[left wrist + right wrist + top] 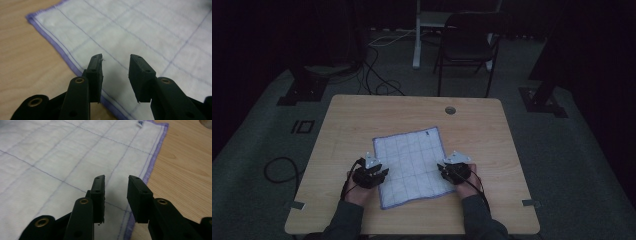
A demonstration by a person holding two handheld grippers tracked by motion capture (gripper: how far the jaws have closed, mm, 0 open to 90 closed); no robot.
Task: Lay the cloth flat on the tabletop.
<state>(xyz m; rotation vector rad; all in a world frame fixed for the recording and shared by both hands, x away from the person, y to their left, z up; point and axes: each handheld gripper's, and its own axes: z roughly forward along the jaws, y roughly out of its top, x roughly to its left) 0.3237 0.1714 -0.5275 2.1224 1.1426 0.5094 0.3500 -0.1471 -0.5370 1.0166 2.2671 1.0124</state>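
Observation:
A white cloth with thin purple grid lines and a purple hem lies flat on the wooden table. My left gripper sits at the cloth's left edge, my right gripper at its right edge. Seen from the left gripper view, the left gripper stands open over the cloth just inside the hem, nothing between its jaws. The right gripper is also open, above the cloth close to its right hem, holding nothing.
A round cable hole is in the table near its far edge. A small label is sewn at the cloth's far corner. Beyond the table stand a dark chair, floor cables and stand feet.

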